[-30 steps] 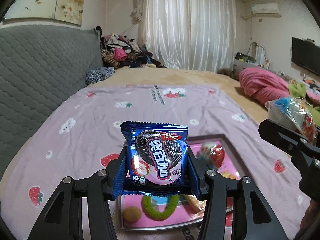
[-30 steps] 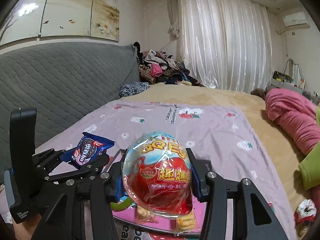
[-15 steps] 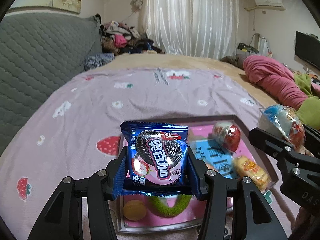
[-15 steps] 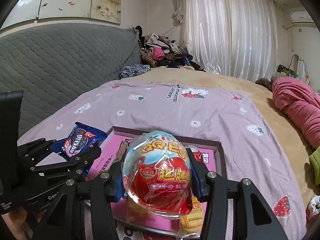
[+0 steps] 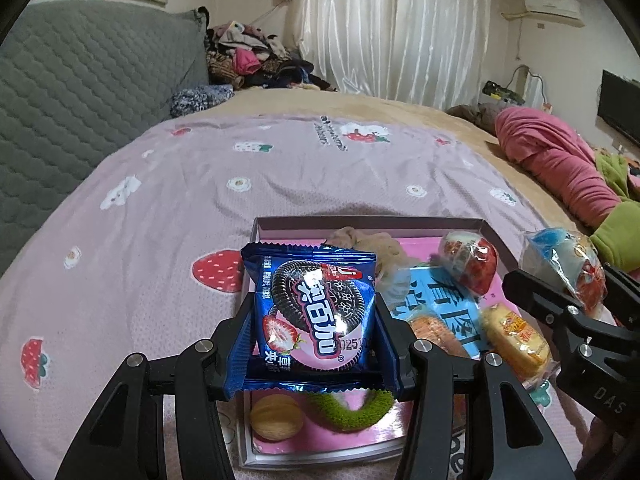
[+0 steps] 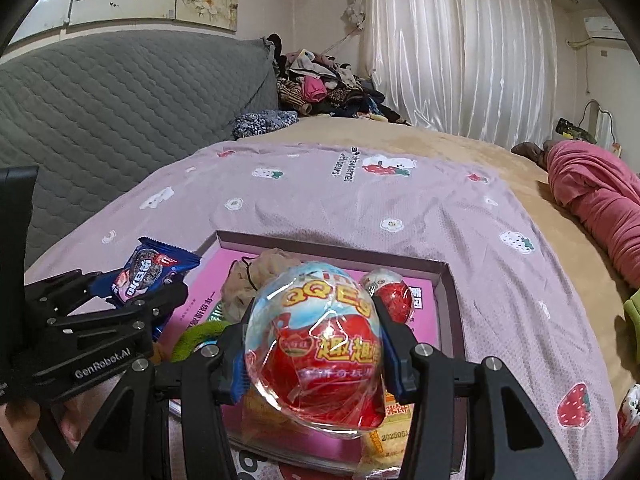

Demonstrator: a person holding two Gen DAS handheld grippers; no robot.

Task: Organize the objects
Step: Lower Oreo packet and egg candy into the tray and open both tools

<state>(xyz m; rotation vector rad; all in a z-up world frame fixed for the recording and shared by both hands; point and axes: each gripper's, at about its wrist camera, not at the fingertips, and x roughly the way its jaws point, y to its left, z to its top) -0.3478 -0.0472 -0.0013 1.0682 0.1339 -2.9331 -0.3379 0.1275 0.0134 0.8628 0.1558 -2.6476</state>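
The step in hand looks like delivery into the tray (image 5: 492,236): the left gripper (image 5: 316,322) is clenched on a blue cookie pack (image 5: 316,312) held upright over the tray's near left part, and the right gripper (image 6: 314,344) is clenched on a wrapped egg (image 6: 316,344) above the tray's near right side. Inside lie a second egg (image 5: 468,264), a walnut (image 5: 276,416), a green ring (image 5: 348,410), a beige scrunchie (image 5: 368,240) and yellow snack packs (image 5: 514,340). The next move probably calls for lowering each item onto a bare pink patch, then opening the jaws without nudging the neighbours.

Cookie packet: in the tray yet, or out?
Out: the cookie packet is clamped upright in the left gripper, above the tray.
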